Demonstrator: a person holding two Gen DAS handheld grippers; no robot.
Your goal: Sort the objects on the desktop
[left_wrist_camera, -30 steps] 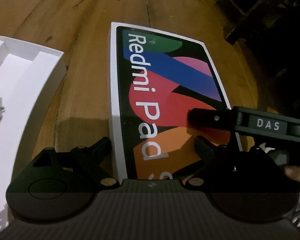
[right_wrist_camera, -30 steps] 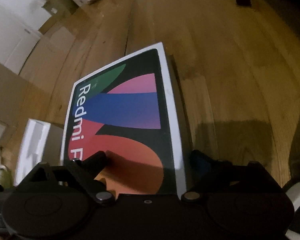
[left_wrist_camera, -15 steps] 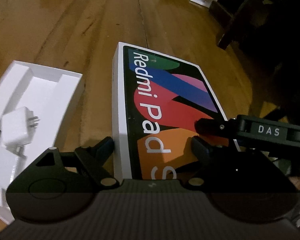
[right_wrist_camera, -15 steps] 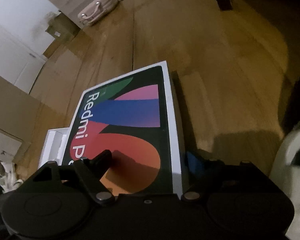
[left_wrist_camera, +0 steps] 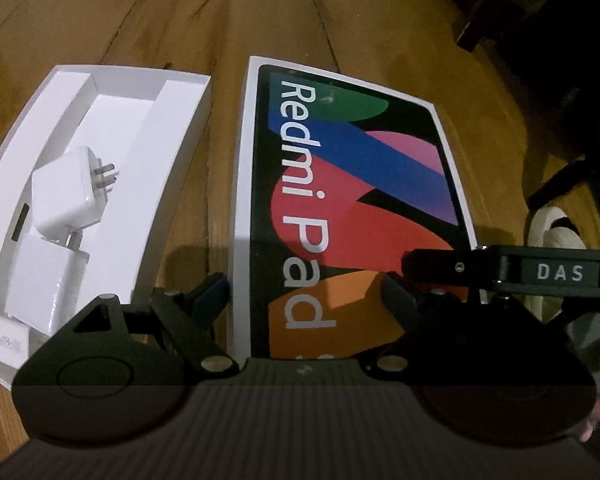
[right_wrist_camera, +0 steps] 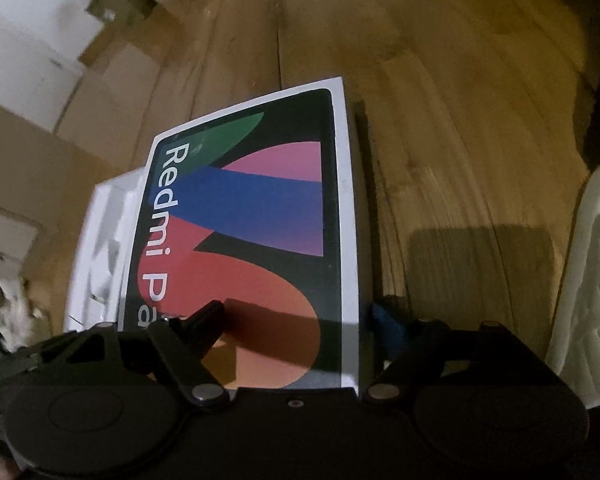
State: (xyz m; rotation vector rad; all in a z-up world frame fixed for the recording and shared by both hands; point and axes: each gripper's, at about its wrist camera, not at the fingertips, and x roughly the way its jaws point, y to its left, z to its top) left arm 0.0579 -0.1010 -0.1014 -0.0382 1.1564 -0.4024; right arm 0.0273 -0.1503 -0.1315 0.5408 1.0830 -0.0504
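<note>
A Redmi Pad box (left_wrist_camera: 360,200) with a colourful printed top lies flat and fills the middle of both views (right_wrist_camera: 260,240). My left gripper (left_wrist_camera: 304,296) is open and straddles the box's near left corner: its left finger is against the box's left side and its right finger is over the top. My right gripper (right_wrist_camera: 300,316) is open at the near right corner, with its right finger beside the box's right side. It also shows in the left wrist view (left_wrist_camera: 500,270). Left of the box is a white open tray (left_wrist_camera: 172,128) holding a white charger (left_wrist_camera: 68,196).
The surface is wooden planks. A white shoe (right_wrist_camera: 588,280) lies close on the right. Cardboard boxes (right_wrist_camera: 40,168) stand at the far left by a white wall. Dark furniture legs (left_wrist_camera: 500,8) stand at the far right.
The box and both grippers have moved together to the left, towards the white tray. The tray and its charger have come into fuller view. In the right wrist view the box now overlaps the tray.
</note>
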